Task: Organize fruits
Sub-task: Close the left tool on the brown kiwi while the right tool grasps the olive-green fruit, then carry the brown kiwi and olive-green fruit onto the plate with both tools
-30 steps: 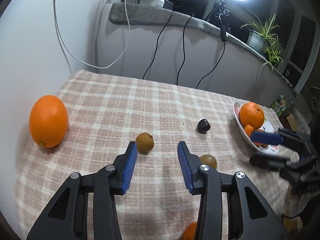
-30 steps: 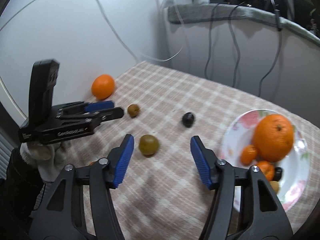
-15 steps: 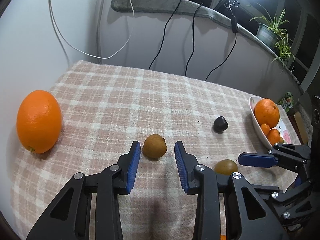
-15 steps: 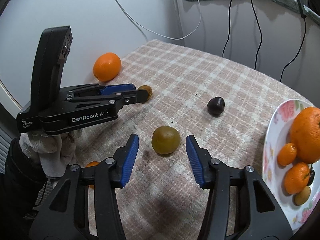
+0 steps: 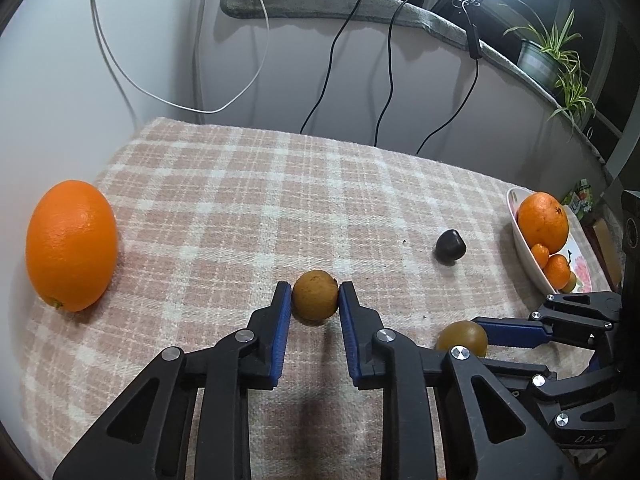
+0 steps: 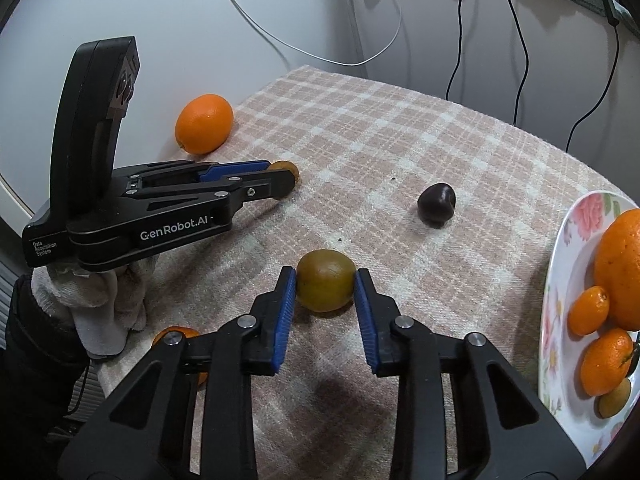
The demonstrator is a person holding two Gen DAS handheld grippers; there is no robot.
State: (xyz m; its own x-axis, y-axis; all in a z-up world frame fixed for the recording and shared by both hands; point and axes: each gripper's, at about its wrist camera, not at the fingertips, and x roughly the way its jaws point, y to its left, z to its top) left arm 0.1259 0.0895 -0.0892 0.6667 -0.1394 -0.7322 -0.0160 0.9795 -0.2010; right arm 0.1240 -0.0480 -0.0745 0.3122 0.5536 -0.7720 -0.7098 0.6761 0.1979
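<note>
My left gripper (image 5: 315,294) is shut on a small brown fruit (image 5: 315,297) resting on the checked cloth; it also shows in the right wrist view (image 6: 289,168). My right gripper (image 6: 325,285) is shut on a green-brown fruit (image 6: 326,286), still on the cloth, also visible in the left wrist view (image 5: 462,336). A dark plum (image 6: 437,202) lies between the grippers and the flowered plate (image 6: 560,280), which holds a large orange (image 6: 620,268) and small oranges. Another large orange (image 5: 71,245) lies at the far left.
A small orange (image 6: 176,334) lies by the near cloth edge under my left hand. A wall with hanging cables runs behind the table. A potted plant (image 5: 556,60) stands on the ledge at the back right.
Both grippers moved forward and down, and their jaws closed in from either side onto the brown fruit and the green-brown fruit.
</note>
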